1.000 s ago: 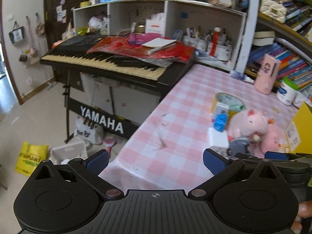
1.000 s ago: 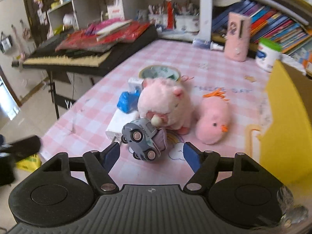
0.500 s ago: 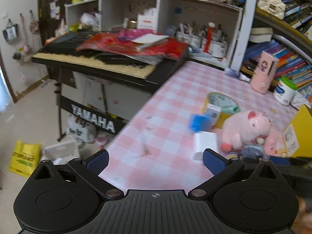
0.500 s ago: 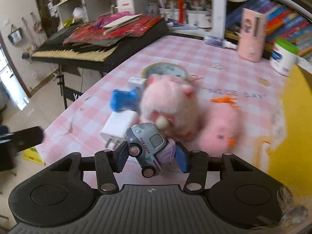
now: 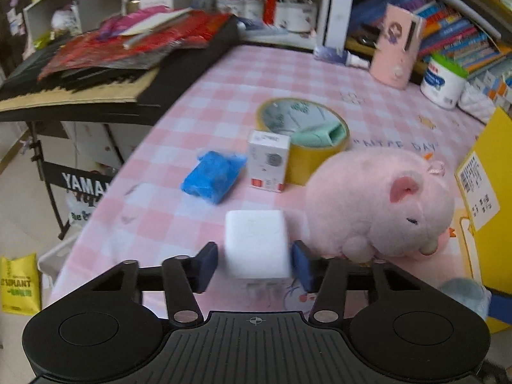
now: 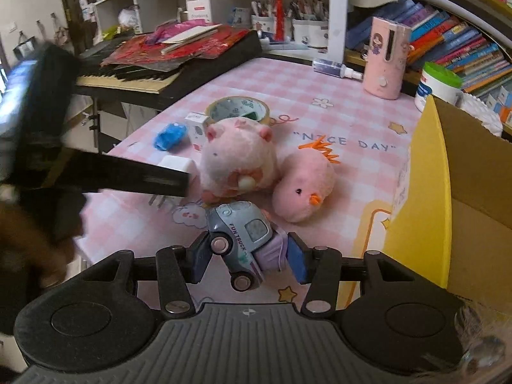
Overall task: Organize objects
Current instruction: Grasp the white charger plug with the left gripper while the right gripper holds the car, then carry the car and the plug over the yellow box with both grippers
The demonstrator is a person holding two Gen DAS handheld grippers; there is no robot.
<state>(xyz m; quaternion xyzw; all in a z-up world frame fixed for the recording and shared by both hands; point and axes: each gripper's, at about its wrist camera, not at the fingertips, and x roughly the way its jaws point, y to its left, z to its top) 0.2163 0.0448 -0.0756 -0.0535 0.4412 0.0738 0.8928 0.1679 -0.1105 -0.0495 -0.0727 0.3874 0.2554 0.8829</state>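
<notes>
A white charger (image 5: pixel 256 243) lies on the pink checked tablecloth (image 5: pixel 288 80) with its prongs toward me. My left gripper (image 5: pixel 254 264) is closing on it, and the blue pads have come up against its two sides. The charger (image 6: pixel 177 164) also shows in the right wrist view, half hidden behind the left gripper's black finger (image 6: pixel 128 176). My right gripper (image 6: pixel 248 256) is shut on a grey toy truck (image 6: pixel 243 233), held tilted just above the cloth. A pink pig plush (image 5: pixel 377 201) sits right of the charger, and a pink chick plush (image 6: pixel 304 185) lies beside the pig plush (image 6: pixel 238 156).
A yellow cardboard box (image 6: pixel 425 198) stands open at the right. A tape roll (image 5: pixel 304 128), a small white carton (image 5: pixel 268 164) and a blue crumpled bag (image 5: pixel 212 176) lie behind the charger. A keyboard (image 5: pixel 80 89) juts past the table's left edge. Shelves and books line the back.
The left gripper swung right and down over the table to the white charger, and its jaws narrowed around it. The right jaws closed on the toy truck and drew it away from the pig.
</notes>
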